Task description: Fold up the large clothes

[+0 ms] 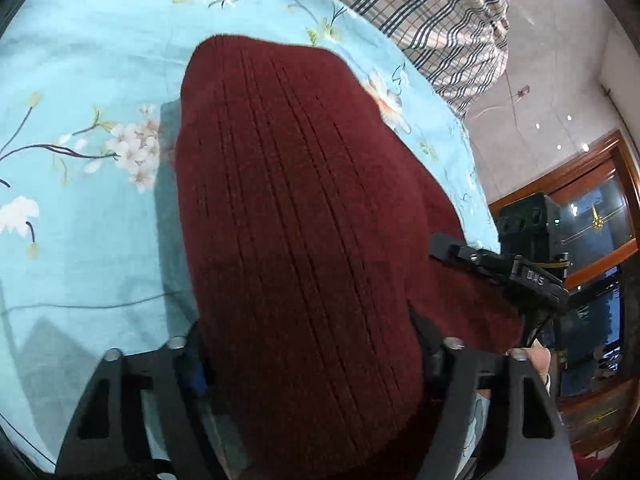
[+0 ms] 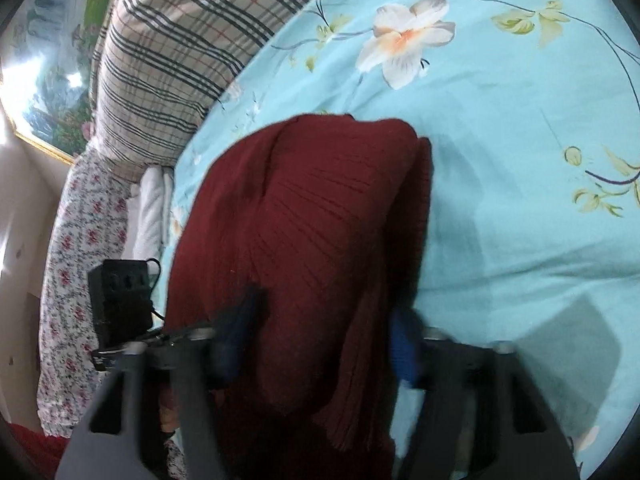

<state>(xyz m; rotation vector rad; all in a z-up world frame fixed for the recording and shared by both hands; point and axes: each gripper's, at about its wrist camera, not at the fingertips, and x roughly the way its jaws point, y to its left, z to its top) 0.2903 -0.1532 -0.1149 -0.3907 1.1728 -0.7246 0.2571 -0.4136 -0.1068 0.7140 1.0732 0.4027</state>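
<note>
A dark red ribbed knit garment point(image 1: 300, 200) lies bunched on the light blue floral sheet point(image 1: 80, 60). In the left wrist view it runs from the sheet's middle back between the fingers of my left gripper point(image 1: 314, 360), filling the gap, and both pads press against its sides. The right wrist view shows the same garment point(image 2: 304, 220) heaped and creased, its near part between the blurred blue pads of my right gripper point(image 2: 320, 336), which also bear on it. Each view shows the other gripper's black body point(image 1: 520, 272) point(image 2: 120, 292) at the garment's far side.
A plaid quilt point(image 1: 440, 8) point(image 2: 168, 40) lies along the bed's far edge. A flowered cloth point(image 2: 80, 240) hangs at the bedside. A wooden glass-fronted cabinet point(image 1: 592, 200) stands past the bed, and a framed picture point(image 2: 40, 80) hangs on the wall.
</note>
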